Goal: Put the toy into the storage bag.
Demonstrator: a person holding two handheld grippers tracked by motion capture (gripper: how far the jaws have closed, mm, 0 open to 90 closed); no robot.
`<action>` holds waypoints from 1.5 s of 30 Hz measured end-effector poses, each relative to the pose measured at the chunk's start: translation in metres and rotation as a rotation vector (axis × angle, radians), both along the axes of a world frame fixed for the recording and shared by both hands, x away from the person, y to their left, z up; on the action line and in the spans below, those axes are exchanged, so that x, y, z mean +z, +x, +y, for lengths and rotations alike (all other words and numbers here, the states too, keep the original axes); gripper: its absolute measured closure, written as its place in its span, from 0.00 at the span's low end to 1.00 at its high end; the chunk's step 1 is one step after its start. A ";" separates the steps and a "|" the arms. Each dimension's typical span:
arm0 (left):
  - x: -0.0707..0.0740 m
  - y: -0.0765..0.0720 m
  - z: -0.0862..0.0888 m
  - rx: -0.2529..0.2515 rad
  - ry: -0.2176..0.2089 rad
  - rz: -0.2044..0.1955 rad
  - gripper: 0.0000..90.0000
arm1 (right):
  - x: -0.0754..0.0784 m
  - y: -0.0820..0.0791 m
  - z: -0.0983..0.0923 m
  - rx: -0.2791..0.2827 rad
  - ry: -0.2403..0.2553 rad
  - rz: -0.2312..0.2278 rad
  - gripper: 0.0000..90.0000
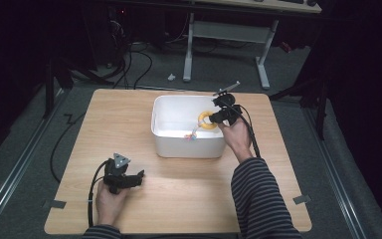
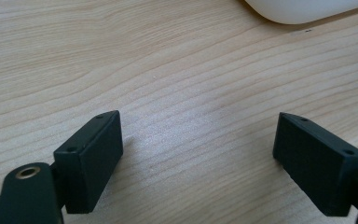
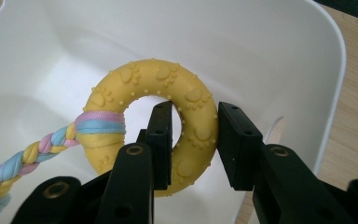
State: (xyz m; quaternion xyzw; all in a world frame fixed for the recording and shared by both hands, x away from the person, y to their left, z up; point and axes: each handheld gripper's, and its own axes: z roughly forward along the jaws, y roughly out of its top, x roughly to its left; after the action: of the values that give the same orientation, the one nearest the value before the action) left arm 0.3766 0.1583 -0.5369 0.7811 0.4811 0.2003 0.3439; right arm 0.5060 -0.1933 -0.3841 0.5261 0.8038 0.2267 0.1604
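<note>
Right hand-held gripper [image 3: 195,140] clamps the yellow ring [image 3: 154,84] inside the white tub [image 1: 165,144], near its right wall; left hand-held gripper [image 2: 198,154] rests released on open bench [image 1: 189,189].

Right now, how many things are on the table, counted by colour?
White: 1, the tub
Yellow: 1, the ring toy with its pastel braid, held in the right gripper over the tub
Black: 2, the right gripper and the left gripper
Total: 4

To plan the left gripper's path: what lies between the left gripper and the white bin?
Bare wooden table: in the high view nothing lies between the left gripper and the white bin.
</note>
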 end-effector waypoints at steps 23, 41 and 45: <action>0.000 0.000 0.000 0.000 0.000 0.000 0.18 | -0.002 -0.020 0.000 0.101 -0.028 0.060 0.75; 0.000 0.000 0.000 0.001 0.001 -0.001 0.18 | 0.007 -0.032 -0.013 0.131 0.039 0.023 0.59; 0.000 0.000 0.000 0.000 0.002 -0.001 0.18 | 0.012 -0.038 -0.018 0.130 0.039 -0.026 0.57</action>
State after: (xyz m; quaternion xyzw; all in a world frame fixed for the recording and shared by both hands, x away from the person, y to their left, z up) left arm 0.3764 0.1581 -0.5368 0.7813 0.4808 0.2014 0.3433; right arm 0.4678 -0.2113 -0.3719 0.4727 0.8296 0.2590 0.1458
